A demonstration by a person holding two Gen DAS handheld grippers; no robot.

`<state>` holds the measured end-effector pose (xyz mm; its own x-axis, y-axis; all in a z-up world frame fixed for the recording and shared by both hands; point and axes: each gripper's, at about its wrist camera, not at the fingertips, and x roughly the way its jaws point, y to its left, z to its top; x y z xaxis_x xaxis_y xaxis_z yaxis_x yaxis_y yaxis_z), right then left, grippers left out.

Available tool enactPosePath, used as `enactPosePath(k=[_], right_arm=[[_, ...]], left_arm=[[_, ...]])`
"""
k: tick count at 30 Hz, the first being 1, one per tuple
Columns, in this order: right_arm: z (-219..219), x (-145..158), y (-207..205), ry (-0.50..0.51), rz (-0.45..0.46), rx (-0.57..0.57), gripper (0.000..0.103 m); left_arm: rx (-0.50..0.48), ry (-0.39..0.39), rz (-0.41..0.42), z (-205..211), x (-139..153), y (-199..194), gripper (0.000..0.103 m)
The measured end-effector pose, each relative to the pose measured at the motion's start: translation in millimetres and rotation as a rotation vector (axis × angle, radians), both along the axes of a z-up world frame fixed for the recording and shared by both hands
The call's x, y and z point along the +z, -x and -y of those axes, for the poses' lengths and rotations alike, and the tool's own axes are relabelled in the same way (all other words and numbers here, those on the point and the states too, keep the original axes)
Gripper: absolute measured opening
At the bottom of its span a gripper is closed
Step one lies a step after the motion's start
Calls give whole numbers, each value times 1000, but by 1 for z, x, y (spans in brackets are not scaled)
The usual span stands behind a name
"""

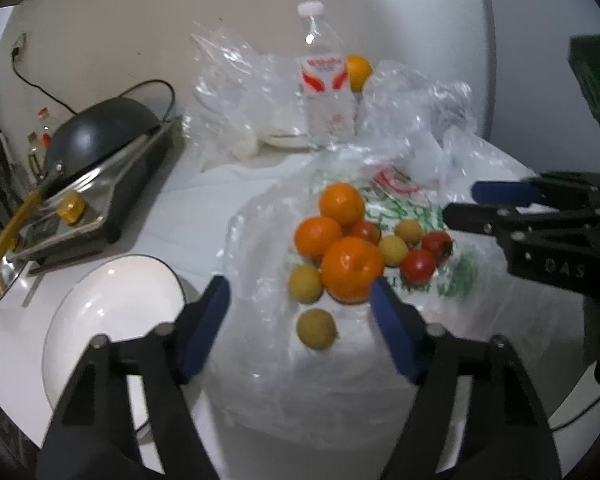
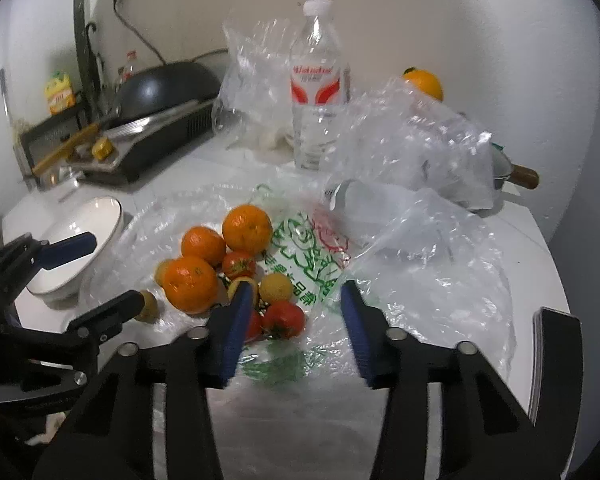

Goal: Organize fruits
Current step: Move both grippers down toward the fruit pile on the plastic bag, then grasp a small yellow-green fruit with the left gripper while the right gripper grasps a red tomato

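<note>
Sorting not begun; oranges point(image 1: 341, 204), tomatoes point(image 1: 419, 265) and small yellow fruits point(image 1: 315, 328) all heaped on the flattened plastic bag point(image 1: 339, 392) mid-counter; white bowl point(image 1: 112, 320) at its left is empty; left gripper point(image 1: 300, 328) and right gripper point(image 2: 292, 328) both hover with jaws apart, nothing gripped; room tight: crumpled bags point(image 2: 411, 140), water bottle point(image 2: 317, 88) behind, counter edge point(image 2: 555, 292) close on the right.

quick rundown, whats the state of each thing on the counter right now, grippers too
left gripper: open, nothing between its pads
right gripper: open, over the printed bag, holding nothing
water bottle: upright, cap on
white bowl: upright, empty
fruit pile: loose on the flattened printed bag
lone orange: apart, behind the crumpled clear bags
wok: upside down on the black tray
</note>
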<state>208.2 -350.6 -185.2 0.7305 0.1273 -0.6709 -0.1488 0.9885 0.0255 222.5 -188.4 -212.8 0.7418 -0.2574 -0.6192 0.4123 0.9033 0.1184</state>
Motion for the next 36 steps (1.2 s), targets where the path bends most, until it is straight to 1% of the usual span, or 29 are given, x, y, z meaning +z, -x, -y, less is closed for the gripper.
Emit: enactPosePath(k=[1, 2, 4, 6, 11, 12, 14, 19, 21, 23, 26, 29, 31, 32, 36], right_arm=[[0, -2, -1, 1, -6, 7, 39], [0, -3, -2, 0, -10, 11, 37], [2, -8, -4, -9, -25, 11, 34], [3, -11, -5, -19, -33, 11, 32], [1, -19, -9, -30, -66, 20, 29], [1, -20, -9, -36, -69, 21, 29], [-1, -19, -9, -31, -67, 20, 29], [-3, -12, -8, -34, -41, 19, 28], [-3, -9, -6, -35, -27, 23, 28], [-5, -8, -9, -27, -28, 27, 28], [-4, -11, -13, -29, -38, 28, 28], [-5, -13, -14, -29, -45, 30, 28], [-4, -17, -17, -31, -62, 28, 27], [-4, -18, -18, -36, -69, 27, 24], [-5, -20, -21, -45, -80, 27, 24]], left_arm=[[-6, -4, -18, 1, -3, -2, 61], [-16, -2, -39, 2, -6, -4, 55], [-25, -5, -56, 4, -10, -6, 54], [-25, -17, -56, 5, -12, -6, 51], [-31, -37, -67, 7, -17, -7, 48], [-34, -39, -69, 7, -18, -7, 45], [-34, -42, -57, 6, -17, -5, 40], [-56, -41, 18, 4, -5, 8, 39], [-70, -26, 49, 3, 2, 13, 39], [-74, -41, 58, 5, 3, 13, 39], [-69, -55, -1, 5, -9, 2, 39], [-74, -59, -51, 5, -19, -2, 34], [-79, -58, -65, 6, -20, -3, 33], [-80, -61, -70, 7, -21, -4, 32], [-84, -67, -111, 8, -26, -7, 30]])
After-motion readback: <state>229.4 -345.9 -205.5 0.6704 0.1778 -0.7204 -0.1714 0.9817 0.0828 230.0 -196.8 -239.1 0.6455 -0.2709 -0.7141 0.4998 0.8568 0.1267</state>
